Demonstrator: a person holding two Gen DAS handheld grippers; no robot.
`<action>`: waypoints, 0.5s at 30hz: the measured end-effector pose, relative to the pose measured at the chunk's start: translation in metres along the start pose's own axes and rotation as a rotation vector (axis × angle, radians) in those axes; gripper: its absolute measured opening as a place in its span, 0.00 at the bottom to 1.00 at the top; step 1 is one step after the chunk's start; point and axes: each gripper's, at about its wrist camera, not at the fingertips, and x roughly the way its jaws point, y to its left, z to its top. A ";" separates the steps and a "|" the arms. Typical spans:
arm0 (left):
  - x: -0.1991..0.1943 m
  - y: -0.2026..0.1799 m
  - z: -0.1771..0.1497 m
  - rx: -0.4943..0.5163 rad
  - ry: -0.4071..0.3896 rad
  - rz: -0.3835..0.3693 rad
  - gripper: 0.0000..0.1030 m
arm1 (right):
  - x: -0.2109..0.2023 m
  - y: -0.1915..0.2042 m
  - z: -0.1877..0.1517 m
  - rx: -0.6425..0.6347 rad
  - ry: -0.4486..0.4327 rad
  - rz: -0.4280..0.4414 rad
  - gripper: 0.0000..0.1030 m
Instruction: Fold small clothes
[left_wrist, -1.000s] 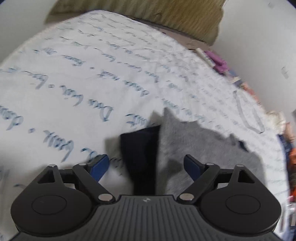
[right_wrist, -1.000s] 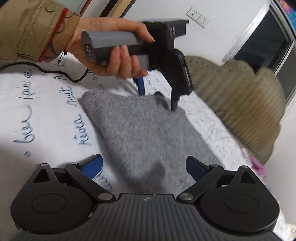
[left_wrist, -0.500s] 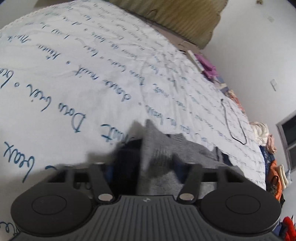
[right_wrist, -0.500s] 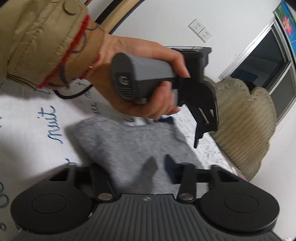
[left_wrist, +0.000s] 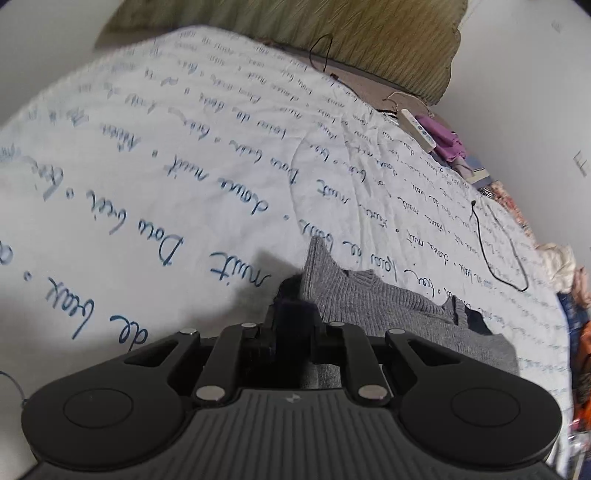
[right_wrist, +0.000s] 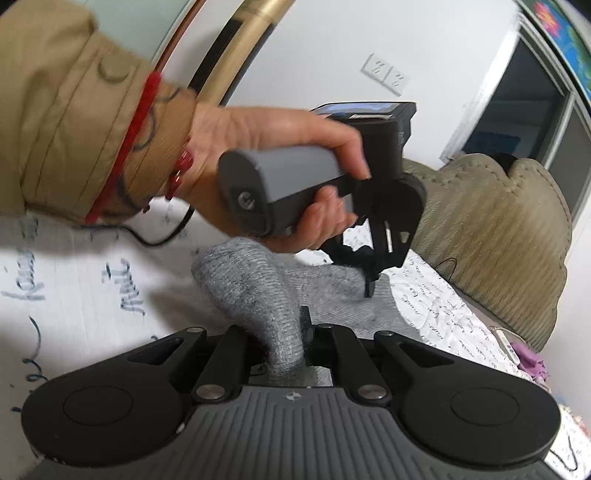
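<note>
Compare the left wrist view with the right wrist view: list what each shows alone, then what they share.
Left wrist only: a black cable loop on the bed, a white remote and the garment's dark navy part.
Right wrist only: the person's left hand gripping the left gripper, and wall sockets.
Both: the grey knit garment and the script-printed bedsheet.

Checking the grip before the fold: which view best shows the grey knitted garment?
The right wrist view: the grey knitted garment rises bunched into the shut right gripper, with the left gripper pinching its far edge. The left wrist view shows only a bunched edge.
</note>
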 end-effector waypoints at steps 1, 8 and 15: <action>-0.003 -0.006 0.000 0.014 -0.008 0.014 0.13 | -0.007 -0.003 -0.001 0.011 -0.010 -0.004 0.08; -0.024 -0.052 0.000 0.109 -0.066 0.069 0.13 | -0.040 -0.030 -0.013 0.091 -0.035 -0.032 0.07; -0.039 -0.094 -0.003 0.176 -0.118 0.104 0.13 | -0.069 -0.051 -0.027 0.161 -0.059 -0.056 0.07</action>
